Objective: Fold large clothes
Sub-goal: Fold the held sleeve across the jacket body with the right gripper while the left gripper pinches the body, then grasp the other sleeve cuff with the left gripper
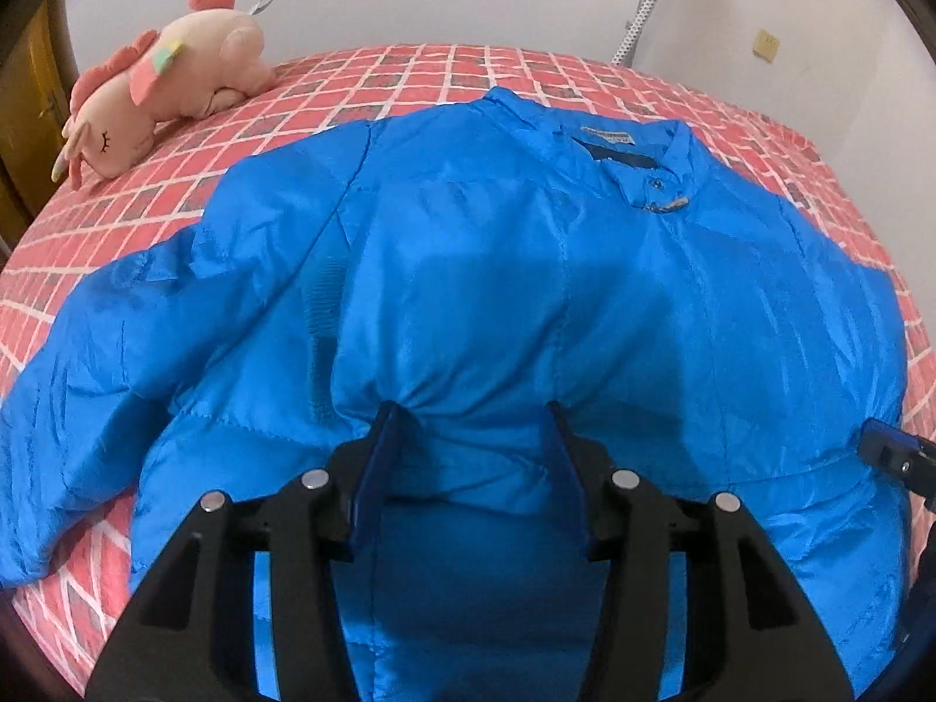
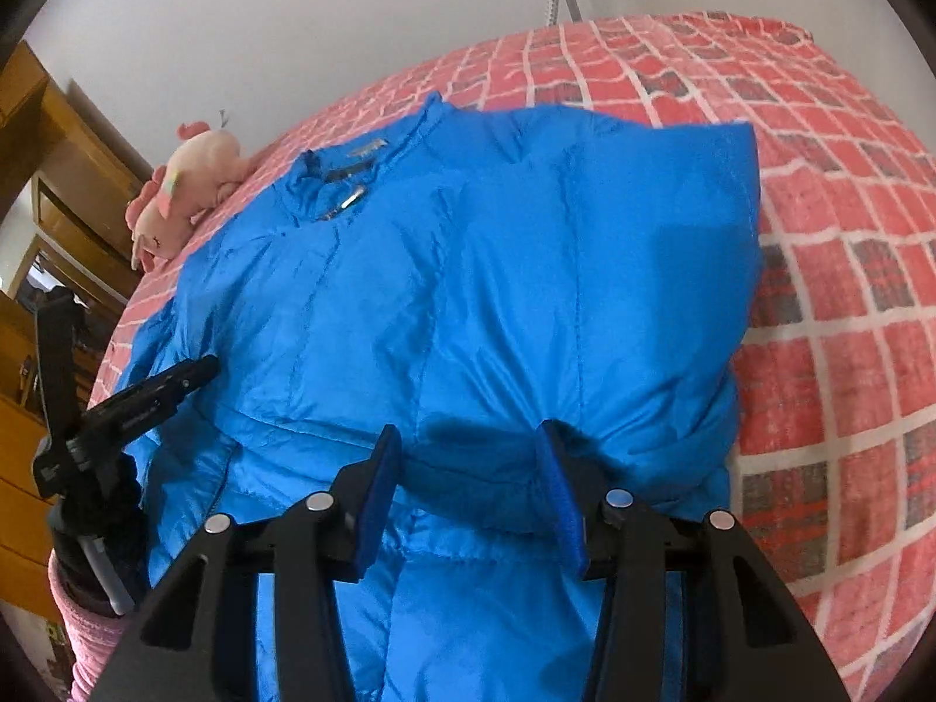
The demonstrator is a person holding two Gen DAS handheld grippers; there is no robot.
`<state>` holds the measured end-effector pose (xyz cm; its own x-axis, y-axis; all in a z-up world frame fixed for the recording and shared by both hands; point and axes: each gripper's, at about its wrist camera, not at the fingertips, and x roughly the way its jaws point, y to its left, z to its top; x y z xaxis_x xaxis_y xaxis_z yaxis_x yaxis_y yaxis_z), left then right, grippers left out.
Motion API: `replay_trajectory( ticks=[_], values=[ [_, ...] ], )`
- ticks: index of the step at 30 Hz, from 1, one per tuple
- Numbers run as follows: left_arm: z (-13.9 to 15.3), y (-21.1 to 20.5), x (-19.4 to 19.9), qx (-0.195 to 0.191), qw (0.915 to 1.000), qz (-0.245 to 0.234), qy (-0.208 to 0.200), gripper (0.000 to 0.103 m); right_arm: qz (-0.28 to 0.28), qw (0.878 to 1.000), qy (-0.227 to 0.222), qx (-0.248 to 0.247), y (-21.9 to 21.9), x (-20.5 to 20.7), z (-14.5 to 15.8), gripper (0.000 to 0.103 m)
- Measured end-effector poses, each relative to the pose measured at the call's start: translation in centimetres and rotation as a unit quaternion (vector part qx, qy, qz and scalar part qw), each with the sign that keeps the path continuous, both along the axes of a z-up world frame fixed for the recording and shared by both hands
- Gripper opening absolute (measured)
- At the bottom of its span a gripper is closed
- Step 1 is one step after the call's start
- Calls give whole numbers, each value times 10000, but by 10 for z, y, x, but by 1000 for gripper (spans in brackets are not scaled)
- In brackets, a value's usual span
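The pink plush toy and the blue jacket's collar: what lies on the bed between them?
Only bare red checked bedcover separates the plush toy from the jacket collar; the left wrist view shows it best.

Jacket on bed, plush toy behind-left

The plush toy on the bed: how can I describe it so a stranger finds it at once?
Find the bed with the red checked cover, where a blue jacket lies spread out. Beyond the jacket's sleeve, near the far corner by the wall, lies the plush toy. It is the only soft, pale pink thing there, with darker pink frills.
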<state>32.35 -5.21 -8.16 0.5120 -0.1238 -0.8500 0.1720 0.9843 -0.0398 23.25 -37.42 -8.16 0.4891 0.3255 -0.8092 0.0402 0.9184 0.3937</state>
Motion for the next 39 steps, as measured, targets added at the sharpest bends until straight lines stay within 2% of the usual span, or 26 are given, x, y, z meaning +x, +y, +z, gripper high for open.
replay_trajectory(
  ticks=[5,10,11,13,15,17,20,23,25,27,30,31,34,37,39],
  values=[
    [-3,-4,-3,125,9999,-3,-86,50,-19,9999,-54,-137,4,0,-1,48],
    [2,0,-4,15,9999,44,-94,49,-55,9998,-155,-127,3,-6,9,49],
    [7,3,-6,-19,10000,73,-61,50,-61,9997,-210,-98,3,-10,16,53],
    [23,14,-13,-194,9997,119,-127,56,21,9987,-496,-98,6,-21,35,60],
    [42,25,-23,-149,9989,230,-368,74,14,9976,-663,-198,7,-29,49,72],
    [64,46,-37,-52,9963,441,-737,82,72,9975,-665,-205,11,-33,52,73],
    [78,86,-55,280,9921,837,-893,85,157,9986,-480,-161,15,-33,49,73],
    [79,137,-78,698,9851,1296,-888,87,292,9984,-409,-246,25,-33,46,73],
    [78,184,-96,989,9771,1710,-792,87,373,9981,-410,-279,30,-34,47,74],
    [80,224,-109,1083,9696,2080,-701,88,429,9977,-429,-307,35,-37,49,76],
    [84,300,-134,1001,9542,2769,-527,91,532,9967,-480,-390,44,-41,52,78],
    [85,332,-143,992,9429,3145,-456,91,563,9964,-484,-399,46,-42,53,78],
    [82,392,-158,783,9243,3722,-318,91,684,9954,-513,-426,56,-46,55,78],
    [73,429,-161,505,9172,3951,-120,91,795,9943,-541,-460,64,-50,56,79],
    [66,440,-161,330,9164,3989,-35,91,867,9936,-557,-454,68,-53,57,79]
  ],
)
